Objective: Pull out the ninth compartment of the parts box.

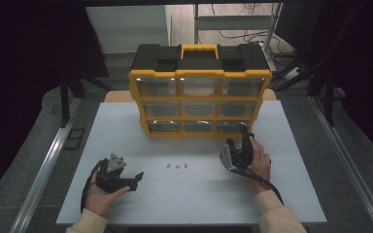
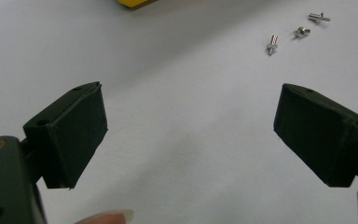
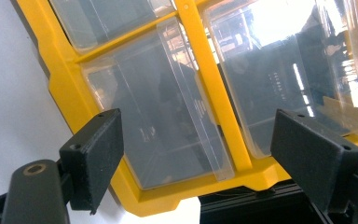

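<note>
White table top (image 1: 126,126) takes up most of the high view, w/ dark floor and metal rails on both sides. At its far middle stands a yellow and black organiser box (image 1: 200,90), upright, carry handle on top, w/ three rows of three clear drawers facing the person.

Right gripper (image 1: 244,130) is up at the box's bottom right corner, held in the person's right hand (image 1: 260,160), cable trailing back along the sleeve. Its jaws stand wide apart w/ nothing between the pads. In the right gripper view (image 3: 193,154) they frame the clear drawers (image 3: 168,121) of the box and the yellow bar between two of them; pads are near the box front but I can't tell if they touch it. The view is tilted, so the box (image 3: 209,84) runs slantwise across it.

Left gripper (image 1: 135,180) sits low at the near left of the table, in the left hand (image 1: 102,194), grey three-cornered plate on top, jaws pointing to the middle of the table. In the left gripper view (image 2: 189,135) its jaws are also wide apart, bare table (image 2: 177,93) between them, gripping nothing. A fingertip shows at the bottom edge of that view.

Smallest bits: three small silver screws (image 1: 177,166) lie in a short row on the table approx. midway between the two grippers, in front of the box and apart from it. In the left gripper view the screws (image 2: 300,31) lie beyond the far jaw, untouched, a yellow corner of the box at the top edge.
</note>
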